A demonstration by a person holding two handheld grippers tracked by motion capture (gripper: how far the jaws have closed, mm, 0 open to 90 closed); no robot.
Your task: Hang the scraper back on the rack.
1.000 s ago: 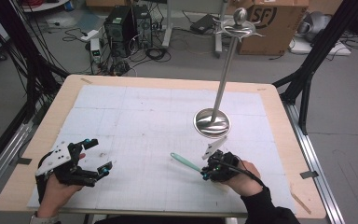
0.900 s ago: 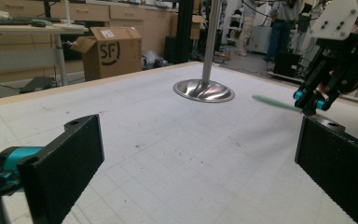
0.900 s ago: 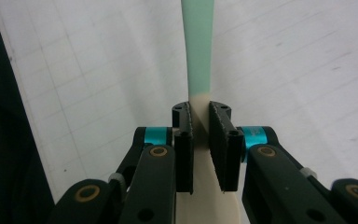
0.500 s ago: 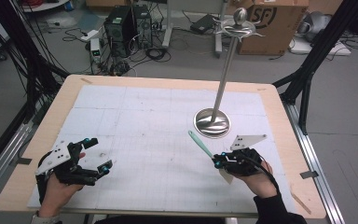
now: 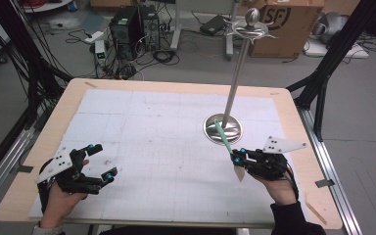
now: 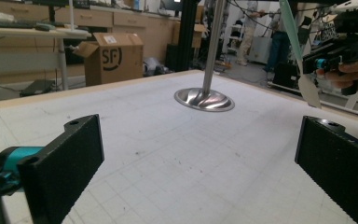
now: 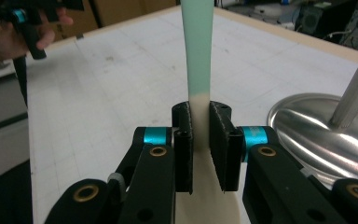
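A utensil (image 5: 221, 131) with a mint-green handle and a cream-coloured blade is clamped in my right gripper (image 5: 236, 157), which is shut on the cream part where it meets the handle (image 7: 197, 56). The handle points up and away, over the base of a metal stand (image 5: 223, 128). In the right gripper view the jaws (image 7: 200, 135) press on both sides of the utensil. My left gripper (image 5: 103, 160) rests near the table's front left, open with nothing between its jaws (image 6: 200, 163). The left gripper view shows the held utensil (image 6: 290, 32) at the upper right.
The metal stand has a round shiny base (image 6: 204, 99) and a tall pole (image 5: 237, 73) topped with hooks, at the mat's right centre. A white gridded mat (image 5: 152, 122) covers the wooden table. Boxes, cables and computers lie on the floor beyond the far edge.
My right gripper has moved right and lifted a little with the utensil; the green handle now points toward the stand's base. The left gripper has stayed put.
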